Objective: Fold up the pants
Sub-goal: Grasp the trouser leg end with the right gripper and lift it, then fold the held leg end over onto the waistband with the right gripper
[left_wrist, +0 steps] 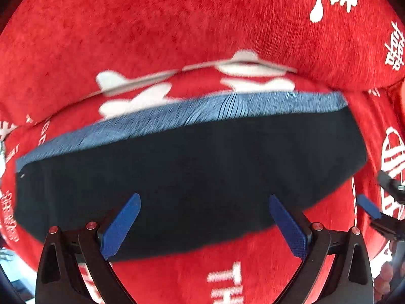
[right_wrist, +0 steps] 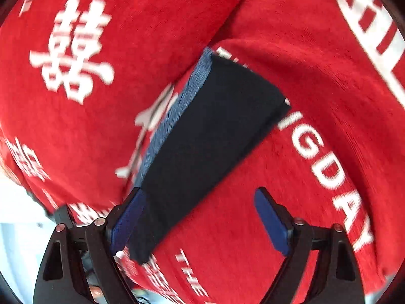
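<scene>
The folded pants [left_wrist: 192, 172] are dark navy with a blue-grey ribbed waistband [left_wrist: 202, 111] along their far edge. They lie flat on a red cloth [left_wrist: 253, 266]. My left gripper [left_wrist: 204, 197] points steeply down over their near edge, open, with both blue pads apart and holding nothing. In the right wrist view the pants [right_wrist: 215, 131] run diagonally from the middle toward the lower left. My right gripper [right_wrist: 200, 192] stands open at their near end. Its left finger [right_wrist: 129, 220] is right beside the cloth's edge and its right finger [right_wrist: 272, 223] is well apart from it. The right gripper [left_wrist: 369, 207] also shows at the left wrist view's right edge.
The red plush cloth [right_wrist: 253, 228] carries white characters and letters, and rises into a padded roll [left_wrist: 177, 25] behind the pants. A pale floor [right_wrist: 17, 228] shows past the cloth's edge at lower left. A person's fingers [left_wrist: 384, 276] appear at the bottom right.
</scene>
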Demonstrator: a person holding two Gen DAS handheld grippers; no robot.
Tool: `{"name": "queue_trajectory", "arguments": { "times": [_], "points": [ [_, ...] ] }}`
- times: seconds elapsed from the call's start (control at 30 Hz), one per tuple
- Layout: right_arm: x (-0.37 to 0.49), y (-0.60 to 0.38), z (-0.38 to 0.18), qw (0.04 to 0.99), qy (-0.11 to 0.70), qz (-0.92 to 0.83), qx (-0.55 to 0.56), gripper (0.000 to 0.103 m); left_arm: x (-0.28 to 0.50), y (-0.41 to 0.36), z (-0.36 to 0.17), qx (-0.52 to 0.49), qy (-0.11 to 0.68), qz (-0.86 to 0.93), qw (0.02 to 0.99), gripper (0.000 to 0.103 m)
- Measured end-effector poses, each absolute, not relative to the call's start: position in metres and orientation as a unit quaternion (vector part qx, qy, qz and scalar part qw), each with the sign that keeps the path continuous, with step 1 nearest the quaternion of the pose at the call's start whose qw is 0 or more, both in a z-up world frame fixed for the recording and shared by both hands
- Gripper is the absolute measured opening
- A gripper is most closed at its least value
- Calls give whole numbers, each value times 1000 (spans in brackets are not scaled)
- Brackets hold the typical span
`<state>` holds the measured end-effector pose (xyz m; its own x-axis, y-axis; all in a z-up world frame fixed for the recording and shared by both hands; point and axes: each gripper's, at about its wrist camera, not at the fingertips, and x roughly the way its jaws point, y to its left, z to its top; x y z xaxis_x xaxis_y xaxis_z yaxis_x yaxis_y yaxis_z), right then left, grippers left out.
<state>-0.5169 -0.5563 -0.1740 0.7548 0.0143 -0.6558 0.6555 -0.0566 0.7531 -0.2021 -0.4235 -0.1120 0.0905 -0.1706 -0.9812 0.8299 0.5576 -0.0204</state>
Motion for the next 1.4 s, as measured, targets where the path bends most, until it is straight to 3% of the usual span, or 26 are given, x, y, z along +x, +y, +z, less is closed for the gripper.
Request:
{"name": "queue_trajectory", "arguments": {
  "times": [0.07, 0.23, 0.47, 0.53, 0.57, 0.6, 0.7, 0.83, 0.97, 1.2, 1.23, 1.27, 1.3, 1.4],
  "points": [
    [-522, -563, -189, 632, 224, -250, 699, 55, -203, -431, -123, 292, 563, -371, 678, 103],
    [-533, -567, -212, 620, 199, -250, 717, 55, -207, -433, -158, 296, 568, -361, 678, 103],
    [-530, -592, -230, 610, 119, -254, 741, 56, -209, -429, -158, 288, 557, -373, 684, 102],
    [-525, -600, -235, 597, 105, -247, 756, 48, -208, -432, -150, 287, 559, -374, 682, 78],
    [-523, -602, -236, 591, 104, -237, 764, 21, -206, -434, -144, 288, 556, -375, 684, 58],
    [-522, -602, -232, 594, 95, -228, 766, 13, -204, -439, -135, 287, 550, -375, 688, 53],
    [-518, -601, -206, 629, 98, -208, 742, 13, -193, -457, -125, 273, 535, -370, 709, 53],
    [-504, -597, -165, 683, 123, -185, 696, 13, -195, -487, -150, 271, 544, -364, 706, 53],
    [-484, -596, -140, 712, 147, -172, 664, 13, -213, -493, -155, 293, 501, -364, 728, 53],
    [-435, -572, -74, 780, 214, -159, 566, 13, -175, -460, -130, 242, 544, -378, 709, 53],
    [-427, -566, -66, 790, 227, -155, 548, 13, -164, -445, -121, 234, 542, -378, 713, 57],
    [-412, -557, -55, 802, 245, -149, 524, 13, -155, -432, -115, 231, 540, -376, 717, 73],
    [-404, -549, -50, 808, 256, -144, 510, 13, -150, -424, -111, 229, 538, -373, 721, 82],
    [-357, -514, -38, 828, 303, -121, 456, 13, -122, -383, -98, 228, 534, -358, 731, 82]
  ]
}}
